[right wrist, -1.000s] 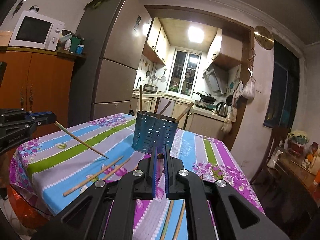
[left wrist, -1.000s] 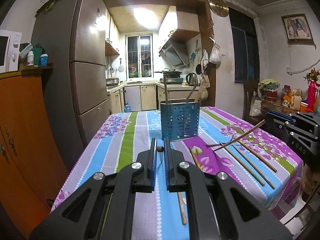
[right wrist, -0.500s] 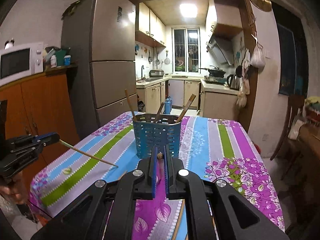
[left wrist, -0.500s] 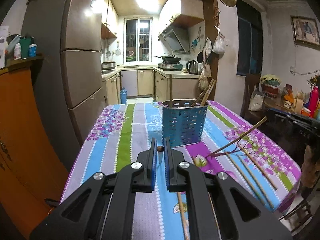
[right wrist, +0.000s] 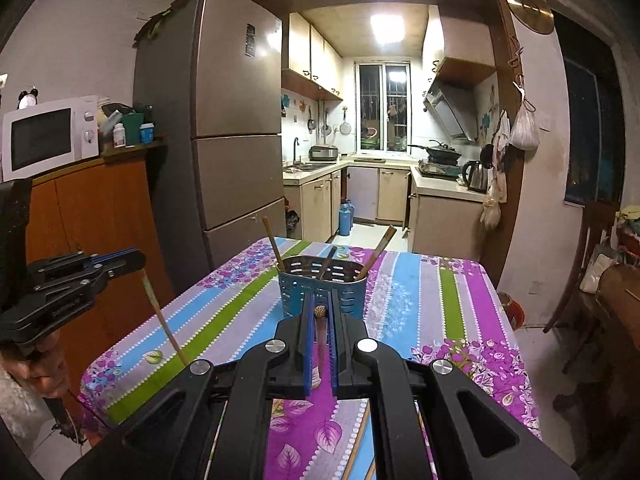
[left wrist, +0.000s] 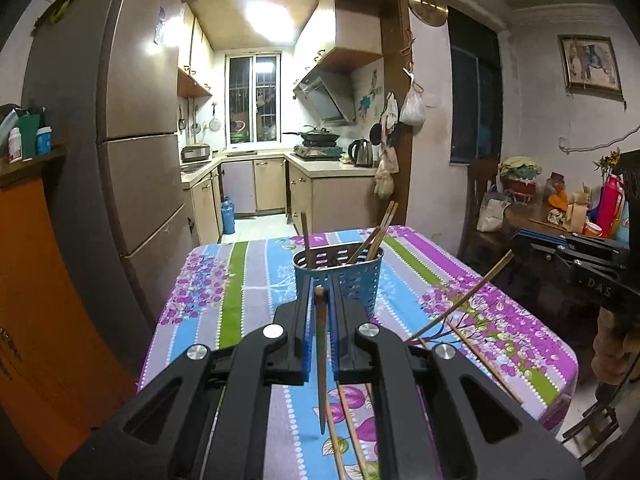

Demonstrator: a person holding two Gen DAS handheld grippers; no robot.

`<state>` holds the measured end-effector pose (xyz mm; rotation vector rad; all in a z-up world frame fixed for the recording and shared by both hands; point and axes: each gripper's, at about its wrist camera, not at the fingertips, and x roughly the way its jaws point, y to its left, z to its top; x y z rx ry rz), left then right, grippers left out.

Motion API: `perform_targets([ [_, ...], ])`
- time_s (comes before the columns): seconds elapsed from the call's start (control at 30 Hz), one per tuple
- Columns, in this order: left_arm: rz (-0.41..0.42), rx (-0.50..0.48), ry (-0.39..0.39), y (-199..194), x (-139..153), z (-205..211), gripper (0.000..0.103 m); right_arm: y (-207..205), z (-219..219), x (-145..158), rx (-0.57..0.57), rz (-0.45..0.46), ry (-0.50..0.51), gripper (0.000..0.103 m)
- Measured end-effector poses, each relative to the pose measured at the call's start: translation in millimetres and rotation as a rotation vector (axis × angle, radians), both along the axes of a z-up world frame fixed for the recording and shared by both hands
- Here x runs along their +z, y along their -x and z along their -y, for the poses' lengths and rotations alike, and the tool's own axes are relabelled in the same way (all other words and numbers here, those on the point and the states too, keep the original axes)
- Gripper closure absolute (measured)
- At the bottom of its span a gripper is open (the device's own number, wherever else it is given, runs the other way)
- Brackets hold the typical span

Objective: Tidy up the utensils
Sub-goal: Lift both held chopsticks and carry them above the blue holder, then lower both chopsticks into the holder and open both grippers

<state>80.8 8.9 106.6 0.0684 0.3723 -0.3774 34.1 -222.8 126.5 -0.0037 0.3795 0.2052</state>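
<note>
A blue perforated utensil holder stands mid-table with three chopsticks leaning in it. My left gripper is shut on a brown chopstick that hangs down between its fingers, just short of the holder. My right gripper is shut on another chopstick, its top end showing in front of the holder. Each view shows the other gripper off to the side: the right gripper with its slanted chopstick, and the left gripper with its chopstick.
Loose chopsticks lie on the striped floral tablecloth, some under my grippers. A fridge and an orange cabinet stand to the left. A cluttered side table sits at the right.
Both grippers have risen with their chopsticks and tipped down, so the holder's rim now shows from above. The left chopstick has swung from slanted toward hanging down.
</note>
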Motion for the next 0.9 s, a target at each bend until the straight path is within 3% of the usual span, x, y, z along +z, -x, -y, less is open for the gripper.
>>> perform_targets([
  [0.53,0.03,-0.064,-0.011,-10,39,21,0.098,-9,2,30,0.043,-0.198,-0.064,0.096],
  [0.9,0.102,-0.085,-0.011,-42,86,51,0.098,-40,5,83,0.008,-0.154,-0.048,0.096],
])
